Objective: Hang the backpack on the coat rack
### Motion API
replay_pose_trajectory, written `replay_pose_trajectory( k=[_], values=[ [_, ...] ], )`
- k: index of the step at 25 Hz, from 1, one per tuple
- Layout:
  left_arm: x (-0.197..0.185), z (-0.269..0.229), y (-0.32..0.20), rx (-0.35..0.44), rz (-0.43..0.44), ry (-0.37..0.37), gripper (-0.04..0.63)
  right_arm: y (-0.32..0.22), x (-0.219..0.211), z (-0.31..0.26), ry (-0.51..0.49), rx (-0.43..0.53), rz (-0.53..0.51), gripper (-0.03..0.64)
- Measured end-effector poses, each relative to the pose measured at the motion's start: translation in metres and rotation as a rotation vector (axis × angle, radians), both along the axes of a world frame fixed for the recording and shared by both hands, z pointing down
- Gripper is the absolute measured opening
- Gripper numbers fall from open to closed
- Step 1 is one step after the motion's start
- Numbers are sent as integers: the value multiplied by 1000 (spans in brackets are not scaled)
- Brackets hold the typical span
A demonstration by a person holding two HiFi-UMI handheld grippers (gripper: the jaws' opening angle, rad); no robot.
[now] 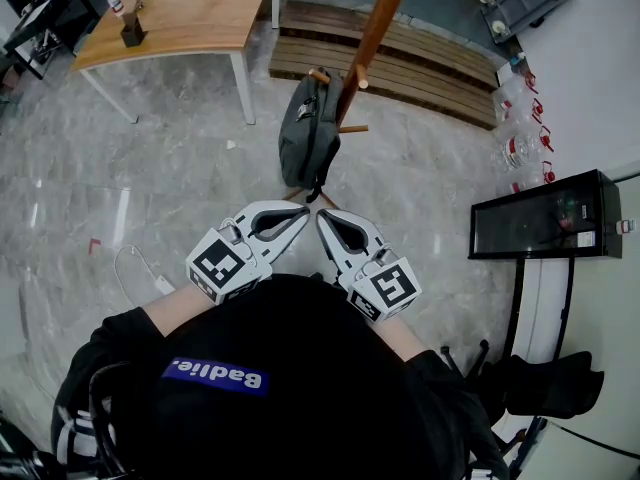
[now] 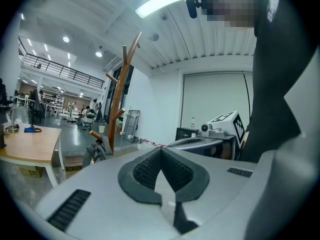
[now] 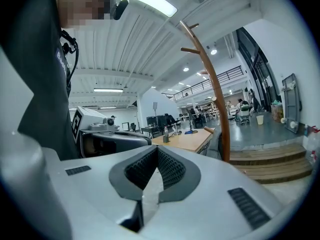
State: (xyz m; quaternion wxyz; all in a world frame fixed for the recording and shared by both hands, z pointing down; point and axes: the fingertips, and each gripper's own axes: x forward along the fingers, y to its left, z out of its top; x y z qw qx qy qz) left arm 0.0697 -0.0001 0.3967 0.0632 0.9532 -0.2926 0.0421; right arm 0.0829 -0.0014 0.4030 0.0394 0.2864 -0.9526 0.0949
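The backpack [image 1: 308, 133] hangs on the rack [image 1: 372, 36], its top caught over a short peg [image 1: 320, 75] low on the slanted wooden pole. Its grey body drops straight down alongside the pole toward the base. That straight hang suggests the peg alone carries its weight, and nothing else touches it. The peg angles upward, which should keep the loop from sliding off, so the hanging looks done. Both grippers are well apart from the bag, drawn back close to the person's chest, side by side with their tips angled toward each other and nearly meeting. The left gripper [image 1: 302, 212] has its jaws clenched together on nothing, the ribbed pads meeting in its own view with only the room beyond them. The right gripper [image 1: 323, 216] is likewise closed and empty, pads pressed together, the pole standing off to one side in its view. Held like this, they read as a rest pose after letting go rather than a reach. Beyond the rack lie a wooden platform [image 1: 430, 66] and a table [image 1: 190, 13], and a black case [image 1: 545, 218] stands to the right, none of them near the bag.
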Motion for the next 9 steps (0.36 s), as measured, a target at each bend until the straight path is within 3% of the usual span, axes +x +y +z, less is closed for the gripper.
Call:
replay_pose_trajectory(
  k=[9],
  values=[
    [-4, 3, 2, -4, -9, -5, 6, 1, -5, 3, -1, -8, -10, 6]
  ],
)
